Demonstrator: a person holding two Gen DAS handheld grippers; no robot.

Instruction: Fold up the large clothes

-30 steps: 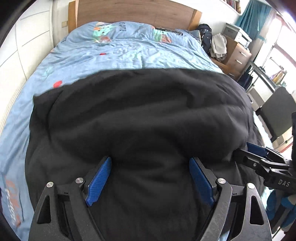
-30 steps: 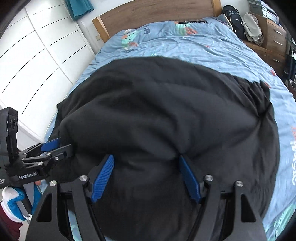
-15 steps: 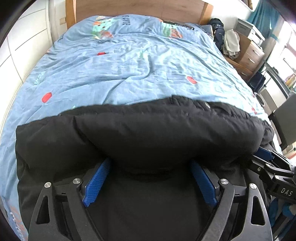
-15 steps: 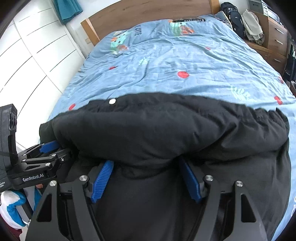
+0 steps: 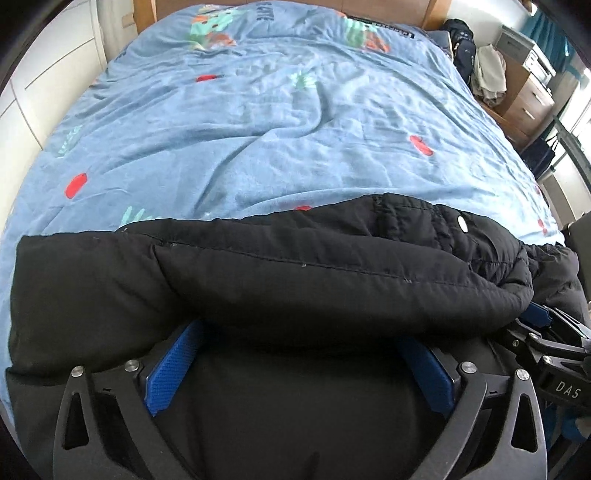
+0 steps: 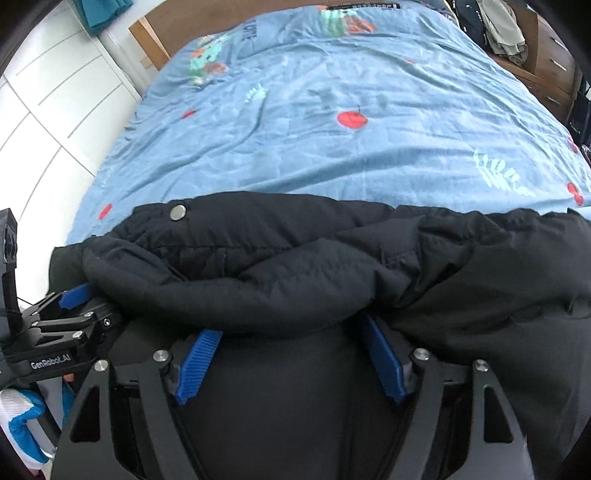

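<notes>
Left hand-held gripper (image 5: pixel 299 354) just spread wide, right hand-held gripper (image 6: pixel 291 354) opening, black jacket (image 5: pixel 258 273) between both.

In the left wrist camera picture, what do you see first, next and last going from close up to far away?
Left tool → black coat → blue bedspread → wooden headboard.

We get bright, even daylight, strongest at upper right in the left wrist view. Heavy fisheye bending, black vignette corners. Black jacket (image 5: pixel 295 266) swallows detail; slight softness throughout.
</notes>
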